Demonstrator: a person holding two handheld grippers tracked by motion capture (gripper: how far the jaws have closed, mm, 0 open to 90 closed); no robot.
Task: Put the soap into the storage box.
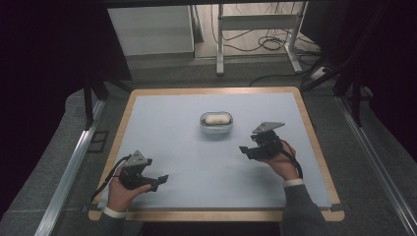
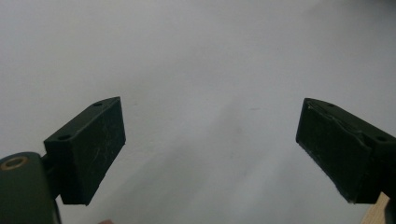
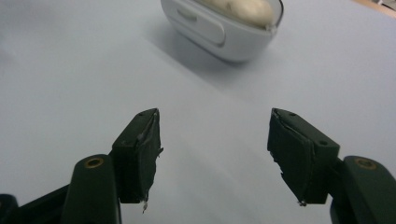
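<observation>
Dim room: black curtains, metal frame legs and loose cables on the floor behind. Wood-edged table [image 1: 129, 105] with a smooth pale-blue mat, likely slick. Mid-table sits a small rounded white plastic case [image 1: 216, 124], lid open, pale contents. Probably light, rigid, slippery; grip across its long sides. Right gripper [image 3: 214, 156] near it, jaws apart, empty. Left gripper [image 2: 210, 151] spread wide, empty, near the front edge.

container [image 1: 216, 124]: mat centre | right tongs [image 1: 244, 150]: near, apart, open
</observation>
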